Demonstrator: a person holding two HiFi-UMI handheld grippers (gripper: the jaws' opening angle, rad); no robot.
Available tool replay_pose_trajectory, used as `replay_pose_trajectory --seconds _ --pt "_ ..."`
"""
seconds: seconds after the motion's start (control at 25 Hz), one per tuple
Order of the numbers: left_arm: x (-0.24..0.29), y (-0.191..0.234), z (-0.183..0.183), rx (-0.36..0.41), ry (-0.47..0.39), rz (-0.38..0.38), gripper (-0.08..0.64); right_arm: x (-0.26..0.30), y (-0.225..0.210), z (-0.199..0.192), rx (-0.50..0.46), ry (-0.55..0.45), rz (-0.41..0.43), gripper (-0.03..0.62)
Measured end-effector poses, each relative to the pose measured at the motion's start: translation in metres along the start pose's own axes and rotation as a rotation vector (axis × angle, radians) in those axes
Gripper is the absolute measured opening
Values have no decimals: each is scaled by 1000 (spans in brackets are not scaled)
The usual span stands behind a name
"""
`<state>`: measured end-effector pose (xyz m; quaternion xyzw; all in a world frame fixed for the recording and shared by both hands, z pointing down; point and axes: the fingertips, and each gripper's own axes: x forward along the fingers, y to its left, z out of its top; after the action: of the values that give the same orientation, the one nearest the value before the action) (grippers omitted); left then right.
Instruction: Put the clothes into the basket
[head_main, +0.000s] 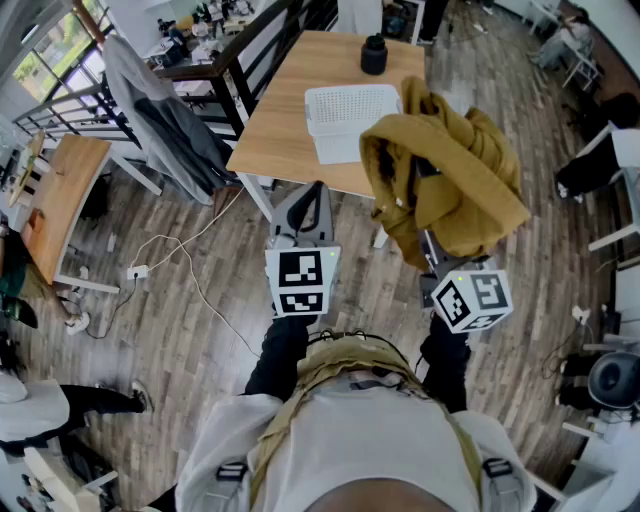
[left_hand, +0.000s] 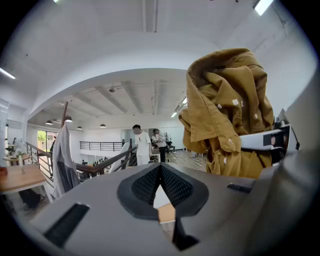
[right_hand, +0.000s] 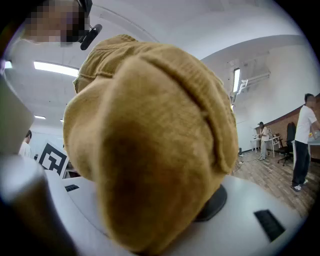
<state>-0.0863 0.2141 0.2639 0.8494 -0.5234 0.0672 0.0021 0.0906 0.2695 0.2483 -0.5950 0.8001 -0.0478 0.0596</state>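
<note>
Looking down from the head view, the plank floor (head_main: 200, 330) is the largest surface. It gives open room from 6 to 9 o'clock, crossed only by a thin white cable (head_main: 190, 270) at 9 o'clock. A light wooden table (head_main: 290, 110) stands at 12 o'clock, its near edge running just beyond both tools. A dark railing (head_main: 225, 55) carrying a grey jacket (head_main: 160, 115) closes off the table's left side at 10 to 11 o'clock. The mustard-brown garment (head_main: 450, 180) hangs in the air at 1 o'clock, over the table's near right corner. It is bunched in thick folds and droops on both sides, and small pale buttons show in the left gripper view. The white perforated basket (head_main: 345, 115) sits on the table close to the near edge at 12 o'clock. The garment overlaps its right rim in this view; contact cannot be told. The right gripper (head_main: 430, 255) is clamped on the garment, jaws buried in cloth. The left gripper (head_main: 312, 195), at centre, holds nothing, with its jaws pressed together. A black pot (head_main: 374, 55) stands near the table's far edge.
</note>
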Motion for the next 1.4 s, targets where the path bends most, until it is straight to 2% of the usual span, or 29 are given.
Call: replay_pose_trajectory --seconds 0.36,1.0,1.4 --pt "9 -10 0 0 -4 3 0 4 -8 5 -26 -8 11 267" --pt "13 -11 -9 -13 10 16 0 3 -19 -8 0 16 1 268" --pt "14 -39 -18 -21 44 30 0 -12 -39 -10 -2 21 28 268"
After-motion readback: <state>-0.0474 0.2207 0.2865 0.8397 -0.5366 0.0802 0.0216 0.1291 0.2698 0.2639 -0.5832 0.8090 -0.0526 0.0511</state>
